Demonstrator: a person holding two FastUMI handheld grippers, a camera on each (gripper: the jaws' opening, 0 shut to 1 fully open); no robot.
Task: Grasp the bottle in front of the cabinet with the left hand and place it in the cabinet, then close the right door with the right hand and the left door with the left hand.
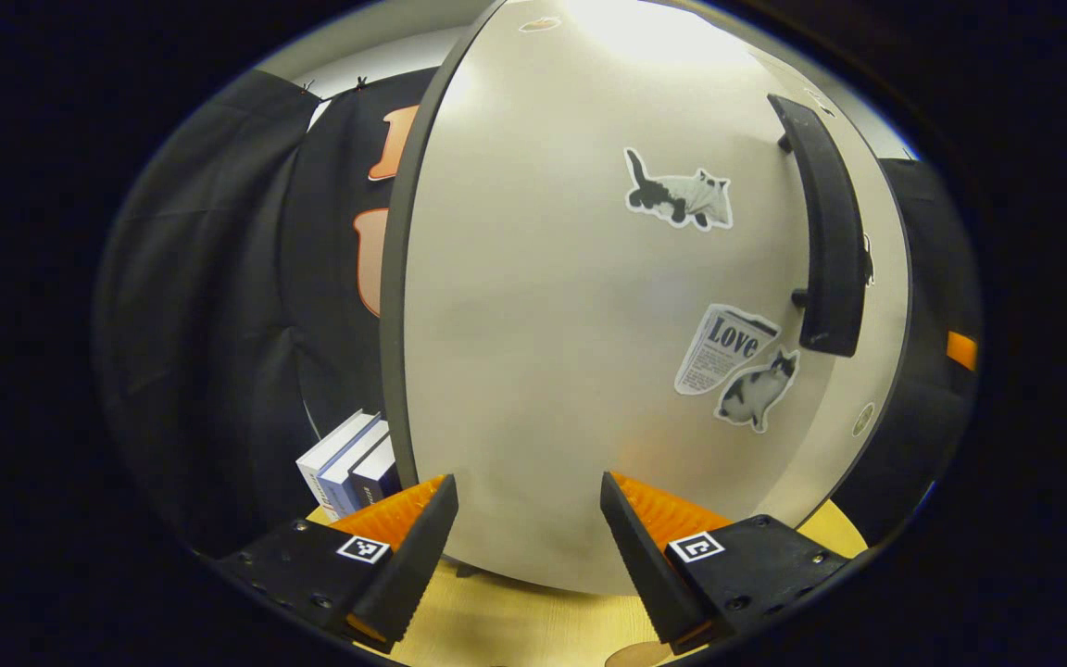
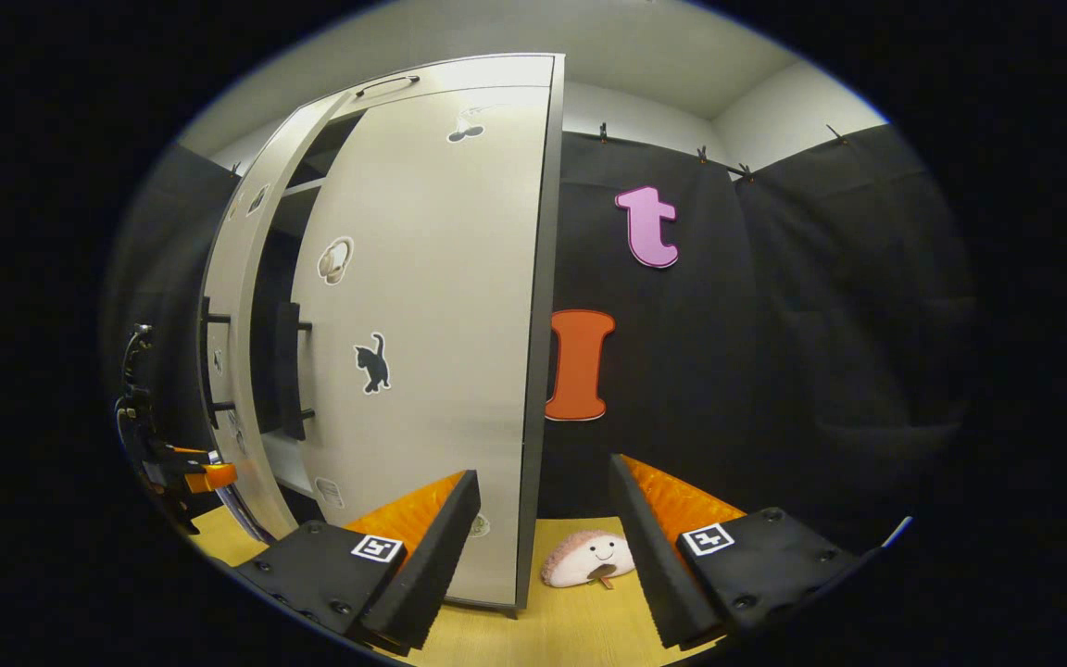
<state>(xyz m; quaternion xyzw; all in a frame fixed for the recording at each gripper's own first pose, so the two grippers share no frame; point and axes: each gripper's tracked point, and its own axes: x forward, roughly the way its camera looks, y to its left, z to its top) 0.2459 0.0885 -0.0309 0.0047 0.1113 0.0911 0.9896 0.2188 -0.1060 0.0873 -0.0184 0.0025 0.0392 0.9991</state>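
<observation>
Wooden tabletop [image 2: 580,630], left door [image 1: 589,324] ajar.

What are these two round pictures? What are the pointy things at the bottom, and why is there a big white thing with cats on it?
A person holds a grabbing tool in each hand, and a small camera rides on each tool. The pointy things are each tool's two fingers.

In the left gripper view, the left gripper is open, holds nothing, and sits close to the cabinet's left door. That door has cat stickers and a dark handle. Some books stand beside the cabinet.

In the right gripper view, the right gripper is open and empty too. It faces the right door, which looks nearly shut, while the left door is ajar. A small plush toy lies on the wooden table. At the left edge, the other gripper is by the left door.
</observation>
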